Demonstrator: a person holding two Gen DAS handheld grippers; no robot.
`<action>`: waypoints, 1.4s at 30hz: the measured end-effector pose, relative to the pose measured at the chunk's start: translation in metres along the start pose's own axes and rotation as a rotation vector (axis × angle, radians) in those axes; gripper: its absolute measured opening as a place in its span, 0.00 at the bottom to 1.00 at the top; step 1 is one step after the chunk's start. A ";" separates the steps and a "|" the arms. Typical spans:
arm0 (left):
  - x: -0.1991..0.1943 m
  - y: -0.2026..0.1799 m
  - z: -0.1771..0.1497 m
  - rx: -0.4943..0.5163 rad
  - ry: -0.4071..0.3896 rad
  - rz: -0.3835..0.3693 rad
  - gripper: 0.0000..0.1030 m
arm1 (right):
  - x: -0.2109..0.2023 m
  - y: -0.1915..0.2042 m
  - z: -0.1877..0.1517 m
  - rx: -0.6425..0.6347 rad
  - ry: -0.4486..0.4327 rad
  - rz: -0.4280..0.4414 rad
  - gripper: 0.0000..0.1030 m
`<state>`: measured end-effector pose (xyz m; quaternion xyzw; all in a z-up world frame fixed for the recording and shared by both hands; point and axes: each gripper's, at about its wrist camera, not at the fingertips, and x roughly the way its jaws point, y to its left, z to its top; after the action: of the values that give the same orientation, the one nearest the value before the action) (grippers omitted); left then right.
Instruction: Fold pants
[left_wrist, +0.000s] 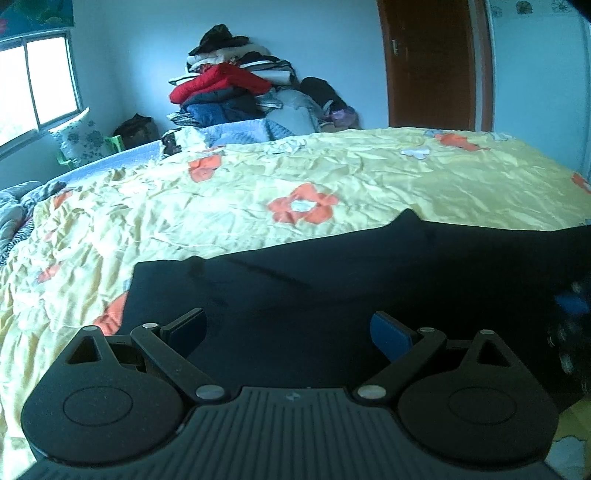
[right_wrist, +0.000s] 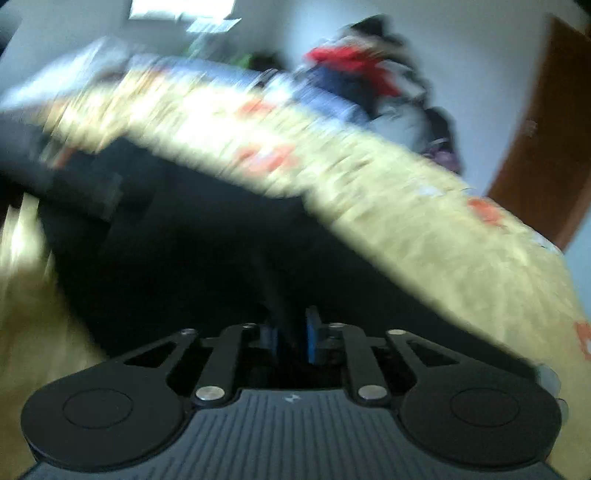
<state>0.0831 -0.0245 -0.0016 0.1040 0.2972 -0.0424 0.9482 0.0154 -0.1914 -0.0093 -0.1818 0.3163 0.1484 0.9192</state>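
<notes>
Left tool (left_wrist: 289, 332) hovers w/ fingers spread wide, nothing between them, just above dark pants (left_wrist: 332, 280) lying flat at the near edge of the bed (left_wrist: 369, 177). Right tool (right_wrist: 289, 338), in a heavily blurred view, has its blue-padded fingers drawn narrow, pinching a raised fold of the pants (right_wrist: 184, 240) nr the bed's near edge. Beyond the garment, a wrinkled yellow quilt (left_wrist: 221, 214) w/ orange flowers covers the bed to its far edge. Past the far edge, a pile of clothes (left_wrist: 236, 88) incl. a red jacket is stacked against the wall, betw. a window (left_wrist: 37, 85) at left and a brown door (left_wrist: 432, 62) at right.
</notes>
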 end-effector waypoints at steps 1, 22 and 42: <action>0.001 0.003 0.000 -0.008 0.002 0.004 0.94 | -0.007 0.005 -0.004 -0.033 -0.011 0.000 0.17; 0.028 -0.128 0.024 0.237 0.048 -0.254 0.95 | -0.069 -0.119 -0.072 0.518 -0.040 -0.078 0.25; 0.022 -0.128 -0.001 0.236 -0.011 -0.260 1.00 | -0.101 -0.127 -0.117 0.383 0.200 0.016 0.50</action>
<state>0.0820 -0.1493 -0.0370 0.1753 0.2961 -0.1998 0.9174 -0.0729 -0.3703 -0.0005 -0.0151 0.4298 0.0738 0.8998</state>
